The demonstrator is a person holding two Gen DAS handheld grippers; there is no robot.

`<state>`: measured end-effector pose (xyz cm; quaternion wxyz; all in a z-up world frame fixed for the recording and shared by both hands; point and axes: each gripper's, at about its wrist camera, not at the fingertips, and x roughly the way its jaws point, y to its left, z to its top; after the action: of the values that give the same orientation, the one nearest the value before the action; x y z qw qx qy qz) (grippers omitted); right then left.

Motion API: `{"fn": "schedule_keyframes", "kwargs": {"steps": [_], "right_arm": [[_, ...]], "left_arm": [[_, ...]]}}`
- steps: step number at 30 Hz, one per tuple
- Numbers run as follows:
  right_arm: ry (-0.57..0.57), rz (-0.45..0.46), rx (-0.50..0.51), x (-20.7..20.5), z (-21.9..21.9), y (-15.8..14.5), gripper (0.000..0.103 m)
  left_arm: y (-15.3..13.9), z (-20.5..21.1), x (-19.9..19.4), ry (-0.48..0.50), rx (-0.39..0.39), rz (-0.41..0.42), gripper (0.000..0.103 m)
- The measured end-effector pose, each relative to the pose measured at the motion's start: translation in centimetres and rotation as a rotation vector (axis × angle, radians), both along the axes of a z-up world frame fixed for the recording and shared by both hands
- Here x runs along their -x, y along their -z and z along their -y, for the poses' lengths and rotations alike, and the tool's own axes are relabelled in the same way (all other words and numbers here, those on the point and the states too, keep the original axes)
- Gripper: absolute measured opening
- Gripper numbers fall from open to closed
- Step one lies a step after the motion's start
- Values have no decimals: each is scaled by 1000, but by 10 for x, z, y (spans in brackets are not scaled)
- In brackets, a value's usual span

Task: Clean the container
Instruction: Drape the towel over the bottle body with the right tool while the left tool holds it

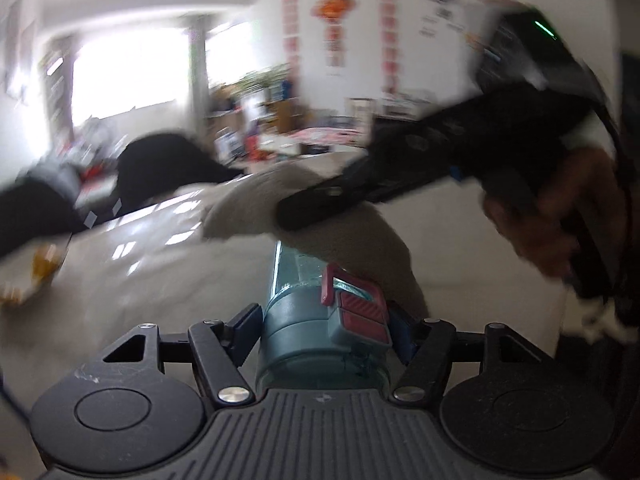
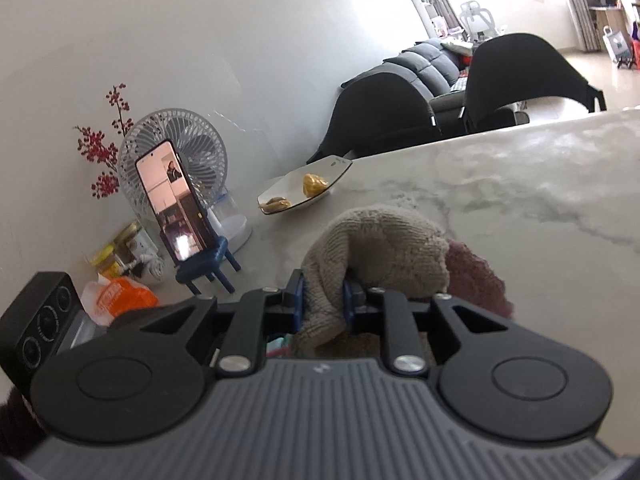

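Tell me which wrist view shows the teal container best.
Left wrist. The teal container sits clamped in the left tongs, red latch facing the camera, though motion-blurred. Right wrist shows only a teal sliver below the beige cloth gripped by the right tongs.

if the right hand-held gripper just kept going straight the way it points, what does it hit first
Apart from the beige cloth already pinched in the right hand-held gripper, probably the marble tabletop; the white plate lies left of that line, though depth is unclear.
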<state>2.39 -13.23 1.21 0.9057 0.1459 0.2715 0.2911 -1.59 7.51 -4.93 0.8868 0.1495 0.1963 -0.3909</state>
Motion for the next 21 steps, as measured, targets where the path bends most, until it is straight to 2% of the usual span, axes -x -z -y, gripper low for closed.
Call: {"fn": "schedule_keyframes", "kwargs": {"steps": [4, 7, 12, 17, 21], "right_arm": [[21, 30, 95, 7, 2, -1, 20], [19, 38, 125, 9, 7, 0, 20], [32, 39, 134, 11, 19, 4, 20], [39, 53, 127, 16, 28, 5, 20], [45, 93, 148, 22, 32, 5, 21]], "left_arm": [[2, 22, 2, 120, -60, 61, 68], [2, 29, 0, 130, -82, 65, 70], [3, 16, -3, 91, 53, -35, 80], [15, 5, -2, 21, 176, -116, 79], [24, -1, 6, 3, 226, -107, 74]]}}
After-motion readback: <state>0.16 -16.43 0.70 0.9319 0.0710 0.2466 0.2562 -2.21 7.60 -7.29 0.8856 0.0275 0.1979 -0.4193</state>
